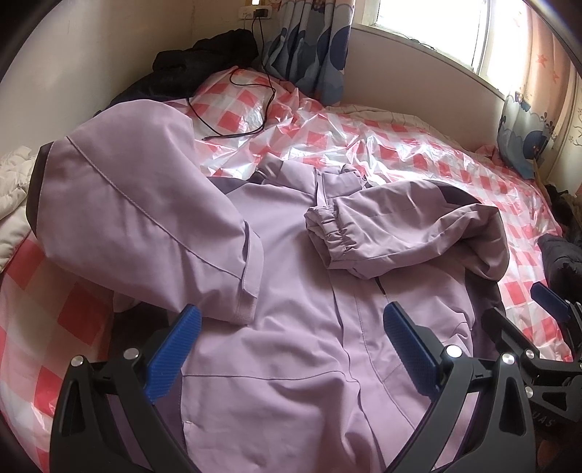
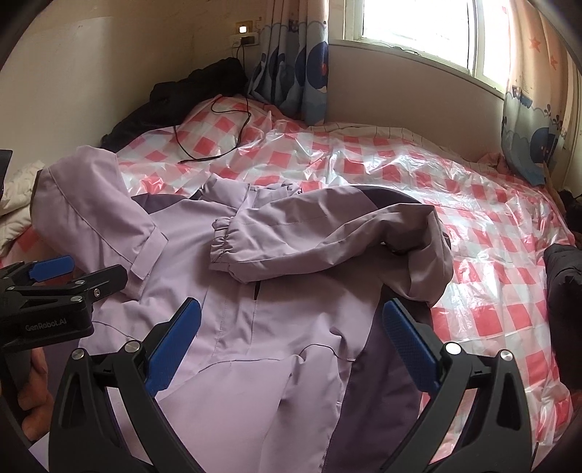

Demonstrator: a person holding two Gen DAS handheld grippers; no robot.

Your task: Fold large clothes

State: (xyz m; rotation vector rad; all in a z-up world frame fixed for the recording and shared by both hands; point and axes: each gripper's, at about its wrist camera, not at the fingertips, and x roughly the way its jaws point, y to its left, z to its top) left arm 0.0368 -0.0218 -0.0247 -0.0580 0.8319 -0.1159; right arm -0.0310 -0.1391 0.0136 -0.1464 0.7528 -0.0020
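Both hand-held grippers, left point(image 1: 291, 327) and right point(image 2: 291, 324), gape wide, empty, above the jacket's point(image 1: 291, 291) hem; its length runs away toward the window.

**Around my bed**

A red-and-white checked plastic sheet point(image 2: 400, 174) covers the bed before me. A black cable point(image 2: 218, 145) trails over it from the wall socket point(image 2: 245, 38). Dark clothing point(image 1: 203, 58) heaps beside the blue-patterned curtain point(image 1: 309, 47), under the bright window point(image 2: 411, 25).
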